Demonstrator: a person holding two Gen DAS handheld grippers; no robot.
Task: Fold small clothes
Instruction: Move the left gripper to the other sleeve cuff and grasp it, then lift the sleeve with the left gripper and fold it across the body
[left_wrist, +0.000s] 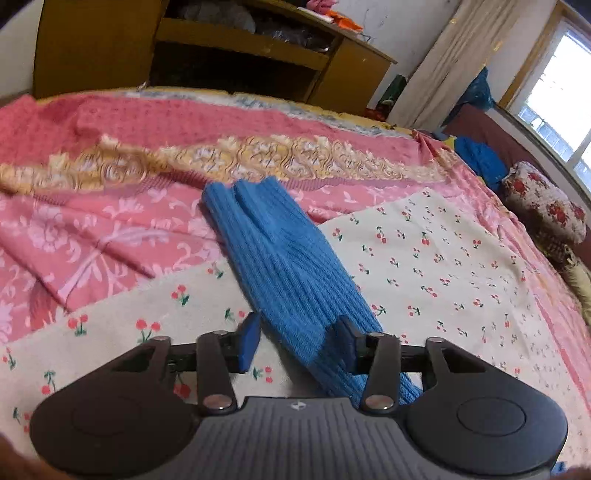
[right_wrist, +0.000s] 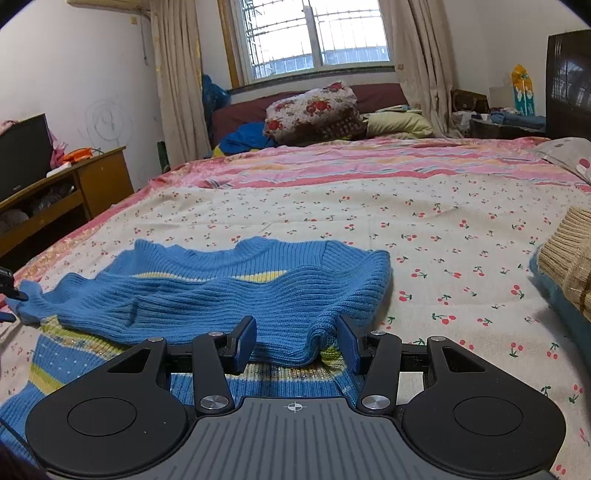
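Observation:
A blue ribbed sweater (right_wrist: 221, 295) with yellow and white stripes lies on the cherry-print sheet (right_wrist: 424, 221). Its upper part is folded over the striped body. My right gripper (right_wrist: 295, 343) is shut on the near fold of that blue knit, which fills the gap between both pads. In the left wrist view a blue sleeve (left_wrist: 280, 258) stretches away across the bed. My left gripper (left_wrist: 297, 343) straddles its near part. The right pad (left_wrist: 347, 341) touches the knit, while the left pad (left_wrist: 249, 343) stands clear of it over bare sheet.
A pink floral cover (left_wrist: 110, 236) lies bunched left of the sleeve. A wooden cabinet (left_wrist: 221, 55) stands past the bed's edge. A folded beige knit (right_wrist: 569, 254) sits at the right. Pillows and a floral bundle (right_wrist: 314, 110) lie under the window.

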